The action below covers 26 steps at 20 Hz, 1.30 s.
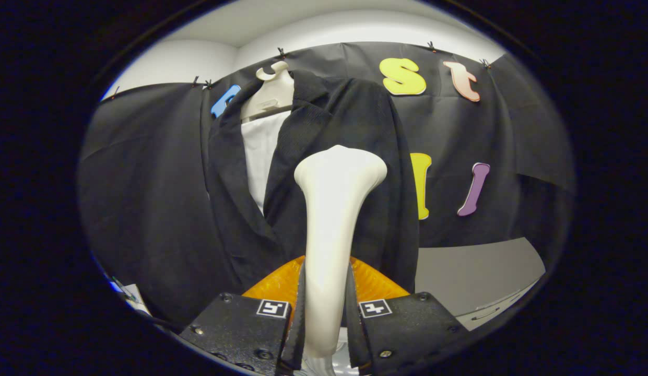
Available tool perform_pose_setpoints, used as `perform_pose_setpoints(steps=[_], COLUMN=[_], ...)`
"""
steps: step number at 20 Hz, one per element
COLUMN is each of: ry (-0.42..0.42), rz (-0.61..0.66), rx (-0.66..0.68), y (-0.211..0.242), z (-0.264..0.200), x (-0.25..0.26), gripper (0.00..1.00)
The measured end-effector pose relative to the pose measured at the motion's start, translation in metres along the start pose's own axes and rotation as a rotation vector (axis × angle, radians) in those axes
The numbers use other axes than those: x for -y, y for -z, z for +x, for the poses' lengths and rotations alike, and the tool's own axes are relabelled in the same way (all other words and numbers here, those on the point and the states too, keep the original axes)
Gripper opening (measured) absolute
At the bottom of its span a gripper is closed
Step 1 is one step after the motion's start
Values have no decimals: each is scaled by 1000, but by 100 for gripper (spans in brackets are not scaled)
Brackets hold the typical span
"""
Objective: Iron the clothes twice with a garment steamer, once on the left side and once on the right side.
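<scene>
A cream-white garment steamer (331, 219) stands upright between my fingers, its flared head up at the jacket's right front panel. My gripper (324, 308) is shut on the steamer's handle, with both fingers (297, 313) pressing its sides. An orange translucent part (373, 282) of the steamer shows behind the handle, just above the fingers. Beyond them a dark jacket (350, 156) hangs on a white hanger (269, 96), over a white shirt (261, 151). The steamer head is close in front of the jacket's right half; whether it touches the cloth I cannot tell.
A black cloth wall (146, 183) hangs behind and to both sides of the jacket. A grey surface (475, 277) lies low on the right, beyond the fingers. A small cluttered corner (128, 295) shows low on the left.
</scene>
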State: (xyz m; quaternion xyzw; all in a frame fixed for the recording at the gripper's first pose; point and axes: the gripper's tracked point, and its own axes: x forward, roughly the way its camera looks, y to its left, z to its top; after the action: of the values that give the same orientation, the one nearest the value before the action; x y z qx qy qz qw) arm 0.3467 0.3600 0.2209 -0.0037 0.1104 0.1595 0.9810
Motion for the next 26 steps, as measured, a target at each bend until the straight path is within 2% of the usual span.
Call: perform_pose_setpoints(steps=[12,26], ry=[15,21], rz=[-4,6], rx=[-139,-275], y=[87,169], z=[3,17], x=[1,4], gripper=[36,36])
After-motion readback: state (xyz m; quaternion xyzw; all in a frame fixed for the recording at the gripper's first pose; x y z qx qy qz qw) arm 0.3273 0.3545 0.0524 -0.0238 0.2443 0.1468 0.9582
